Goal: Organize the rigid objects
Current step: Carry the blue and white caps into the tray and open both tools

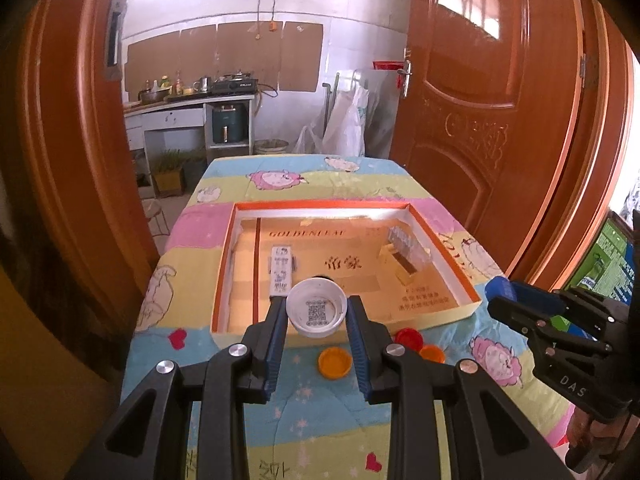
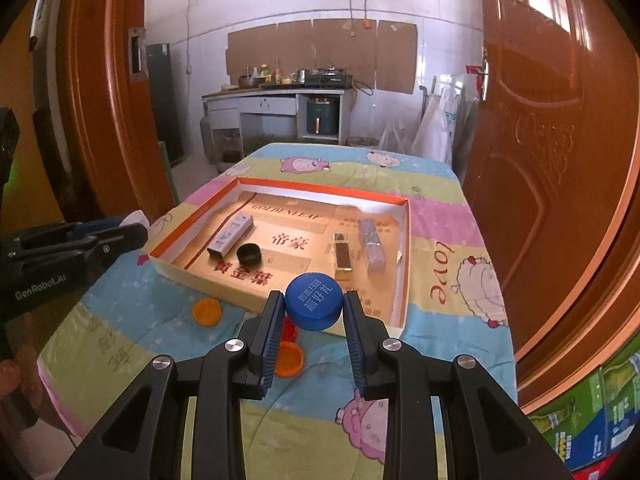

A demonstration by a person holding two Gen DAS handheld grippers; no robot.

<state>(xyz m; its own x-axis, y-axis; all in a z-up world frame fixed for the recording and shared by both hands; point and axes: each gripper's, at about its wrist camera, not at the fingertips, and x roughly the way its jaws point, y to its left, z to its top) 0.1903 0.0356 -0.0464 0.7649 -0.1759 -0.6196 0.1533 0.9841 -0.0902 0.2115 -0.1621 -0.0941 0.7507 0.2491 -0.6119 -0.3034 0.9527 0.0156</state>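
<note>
My left gripper is shut on a white bottle cap, whose open side with a QR code faces the camera, above the near wall of a shallow cardboard box. My right gripper is shut on a blue bottle cap with white print, over the same box's near wall. Each view catches the other gripper at its edge: the right gripper with the blue cap, the left gripper with the white cap.
In the box lie a slim white carton, a black cap, a gold box and a clear case. On the cartoon cloth in front lie two orange caps and a red cap. Wooden doors flank the table.
</note>
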